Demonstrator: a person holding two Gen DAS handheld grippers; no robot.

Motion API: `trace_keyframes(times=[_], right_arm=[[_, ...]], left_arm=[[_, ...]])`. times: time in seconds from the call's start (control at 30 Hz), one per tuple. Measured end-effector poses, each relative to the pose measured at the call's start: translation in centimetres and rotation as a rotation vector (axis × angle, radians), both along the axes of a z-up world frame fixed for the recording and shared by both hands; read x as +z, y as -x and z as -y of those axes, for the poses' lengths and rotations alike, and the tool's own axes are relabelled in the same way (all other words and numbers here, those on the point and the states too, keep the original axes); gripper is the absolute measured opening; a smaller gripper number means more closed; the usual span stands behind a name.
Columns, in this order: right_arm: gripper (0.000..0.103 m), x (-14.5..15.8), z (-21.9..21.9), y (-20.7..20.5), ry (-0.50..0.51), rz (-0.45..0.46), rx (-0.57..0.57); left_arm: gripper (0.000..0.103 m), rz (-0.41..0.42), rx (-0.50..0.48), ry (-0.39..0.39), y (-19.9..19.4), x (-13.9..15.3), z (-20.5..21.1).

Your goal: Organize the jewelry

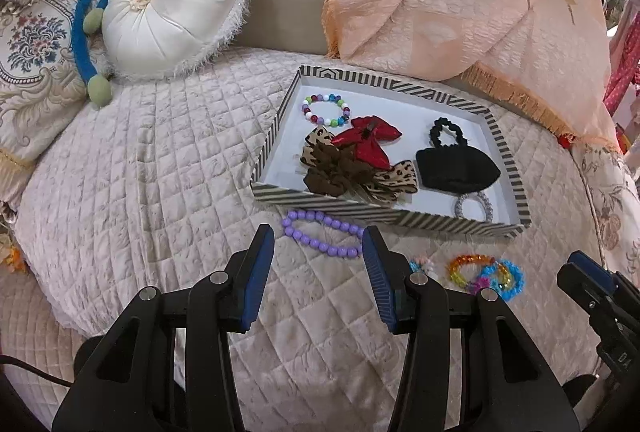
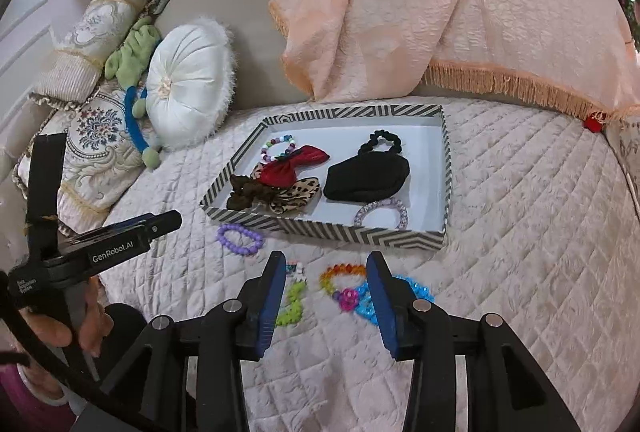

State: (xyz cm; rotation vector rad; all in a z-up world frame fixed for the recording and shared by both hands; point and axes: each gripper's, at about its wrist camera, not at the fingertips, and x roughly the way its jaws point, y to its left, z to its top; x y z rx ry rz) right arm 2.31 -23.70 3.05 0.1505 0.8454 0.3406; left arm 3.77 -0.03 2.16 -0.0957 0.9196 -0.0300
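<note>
We take the step in hand to be picking a loose bracelet off the quilted bedspread (image 1: 160, 192) and setting it in the striped tray (image 2: 320, 230). To do it well, we should come down over one side of the bead ring, so one pad goes inside the loop and one outside, and press lightly into the soft quilt before closing; a pinch across the whole ring would likely roll the beads away.

The left gripper (image 1: 319, 242) stands open and empty. The purple bead bracelet (image 1: 320, 238) lies just beyond its fingertips, between them in the left wrist view, close against the tray's near wall.

The right gripper (image 2: 326, 268) is also open, holding nothing. The orange bracelet (image 2: 340, 274) lies between and just beyond its fingertips, with a pink piece (image 2: 347, 301) and the blue bracelet (image 2: 400, 296) touching it on the right, partly hidden by the right finger. The lime green piece (image 2: 294, 306) sits just left, beside a small item we cannot identify for certain.

The tray already holds bows, scrunchies and a multicoloured bracelet (image 1: 326, 110) at its far left.
</note>
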Motion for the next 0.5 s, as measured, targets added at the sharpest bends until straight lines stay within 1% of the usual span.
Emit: trace_keyframes(times=[0.03,0.1,0.17,0.37,0.5], right_arm=[[0.042,0.0,0.1,0.2,-0.002,0.001,-0.004],[0.047,-0.1,0.2,0.6,-0.001,-0.004,-0.008],[0.05,-0.2,0.4,0.8,-0.001,-0.012,-0.009],[0.051,-0.7,1.3,1.6,-0.002,-0.024,-0.024],[0.051,-1.5,2.1,1.6,0.007,-0.043,-0.041]], left_arm=[[0.045,-0.001,-0.001,0.001,0.2,0.0,0.1],[0.045,-0.004,-0.005,0.002,0.5,-0.1,0.2],[0.045,-0.009,-0.008,-0.002,0.8,-0.2,0.3],[0.045,-0.044,0.002,0.031,1.1,-0.9,-0.4],[0.045,-0.084,-0.019,0.061,1.0,-1.6,-0.3]])
